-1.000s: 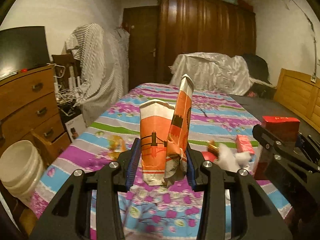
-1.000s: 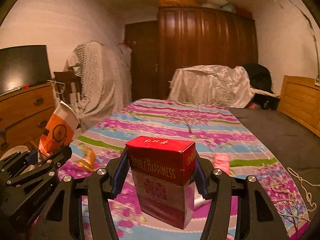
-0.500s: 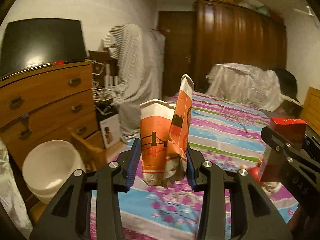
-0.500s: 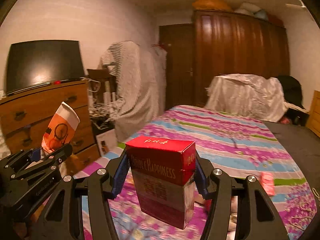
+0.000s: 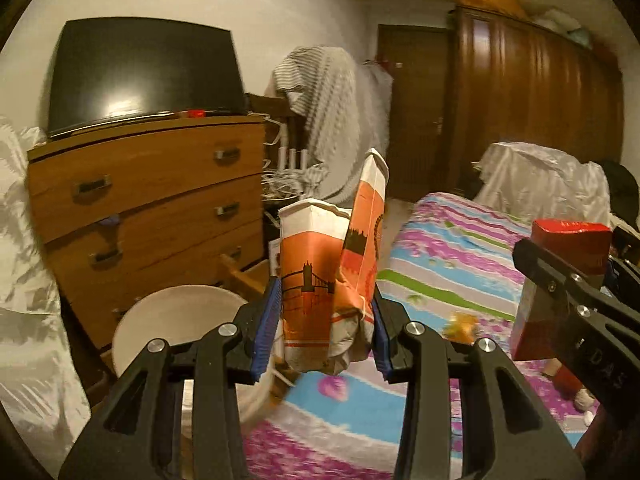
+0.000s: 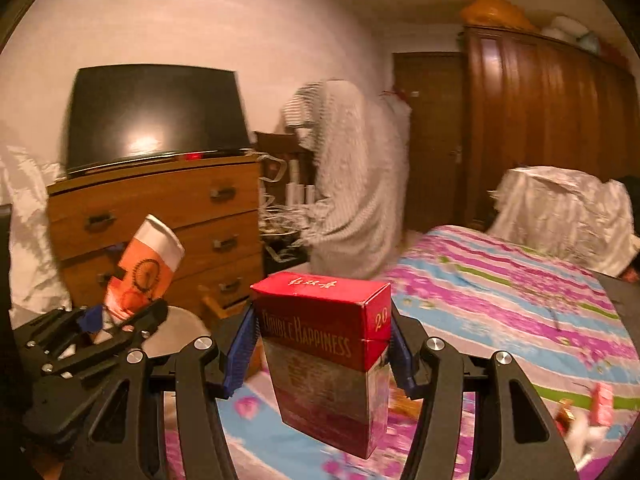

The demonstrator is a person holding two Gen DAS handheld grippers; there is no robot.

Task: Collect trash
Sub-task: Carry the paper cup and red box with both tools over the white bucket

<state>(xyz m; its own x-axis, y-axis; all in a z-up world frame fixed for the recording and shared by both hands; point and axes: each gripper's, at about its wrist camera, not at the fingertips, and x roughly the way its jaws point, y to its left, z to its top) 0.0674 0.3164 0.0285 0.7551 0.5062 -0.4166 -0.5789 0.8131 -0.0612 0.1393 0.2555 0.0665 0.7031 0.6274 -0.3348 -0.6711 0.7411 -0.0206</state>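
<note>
My left gripper is shut on a crushed orange paper cup and holds it in the air over the bed's corner. It also shows in the right wrist view. My right gripper is shut on a red Double Happiness cigarette box, seen too in the left wrist view. A white bin stands on the floor just left of and below the cup. Small trash bits lie on the bedspread.
A wooden dresser with a dark TV stands left, beside the bed. A chair draped in striped cloth, a dark wardrobe and a covered heap stand beyond.
Both grippers have swung left, away from the bed's middle toward the dresser and white bin. Each still holds its item.
</note>
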